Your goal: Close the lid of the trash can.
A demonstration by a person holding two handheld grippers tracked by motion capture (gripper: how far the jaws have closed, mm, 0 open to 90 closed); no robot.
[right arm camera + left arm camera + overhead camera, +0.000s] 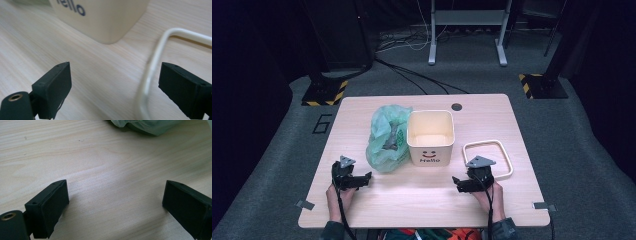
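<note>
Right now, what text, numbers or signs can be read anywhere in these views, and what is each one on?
"Hello", in dark letters under a red smiley face, on the front of the cream bin; the right gripper view catches just "ello".
"6", outlined in dark lines on the grey floor left of the table.
The print on the green plastic bag is too small and crumpled to read.
</note>
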